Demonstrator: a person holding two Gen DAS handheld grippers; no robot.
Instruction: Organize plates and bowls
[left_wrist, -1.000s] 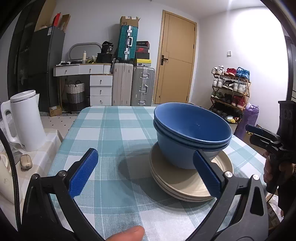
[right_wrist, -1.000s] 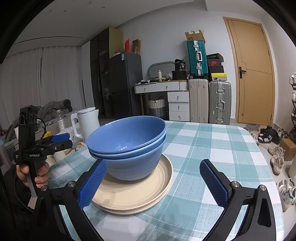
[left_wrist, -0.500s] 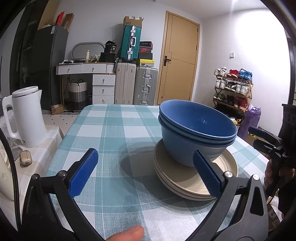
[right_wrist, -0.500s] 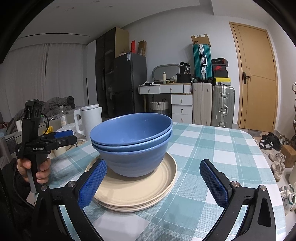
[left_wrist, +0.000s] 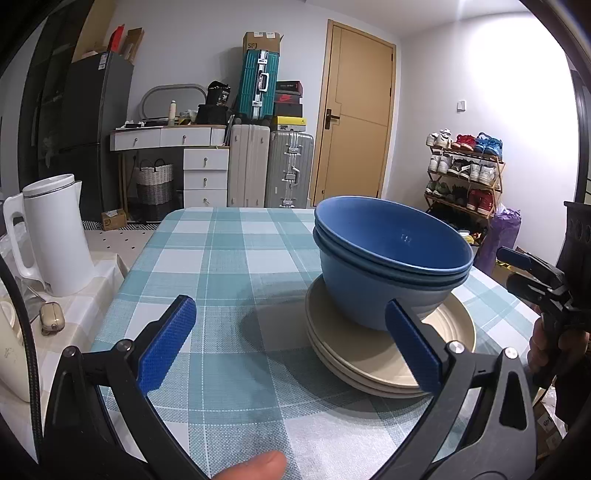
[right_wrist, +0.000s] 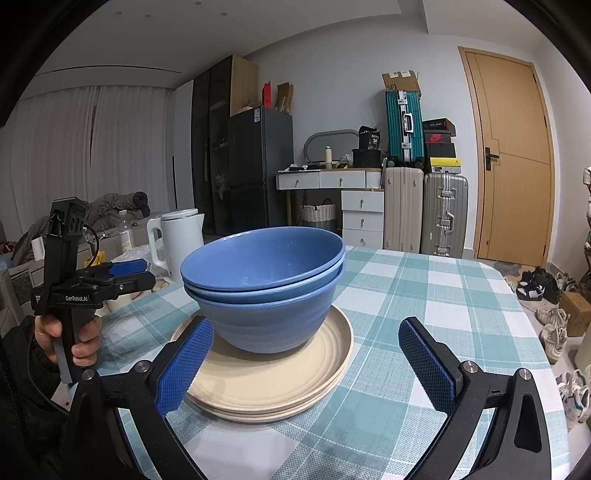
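Blue bowls (left_wrist: 391, 258), nested in a stack, sit on top of a stack of cream plates (left_wrist: 373, 354) on the checked tablecloth (left_wrist: 221, 266). That's what the left wrist view shows, with the whole pile off to the right of the left gripper (left_wrist: 291, 347). The left gripper's jaws are spread wide with nothing between them, and the right-hand pad only overlaps the plates in the picture; it doesn't look like it's touching. A white kettle (left_wrist: 55, 232) stands well apart on a side surface, so no worries there. The other gripper pokes in from the right edge, held in a hand.

Right wrist view: same pile, now dead ahead and a bit left of the right gripper (right_wrist: 314, 365). Its jaws are also wide open and holding nothing. The bowls (right_wrist: 266, 284) sit square on the plates (right_wrist: 273, 380), nothing tilted.

Judging from this, the stack looks pretty much organized already, and both tools just hover near it. If the person does go for another grab, the smart move would be pinching a bowl rim with one pad inside and one outside, then lifting straight up. Nested bowls can stick together, so a slow lift helps. Going in from the side risks shoving the plates across the cloth.
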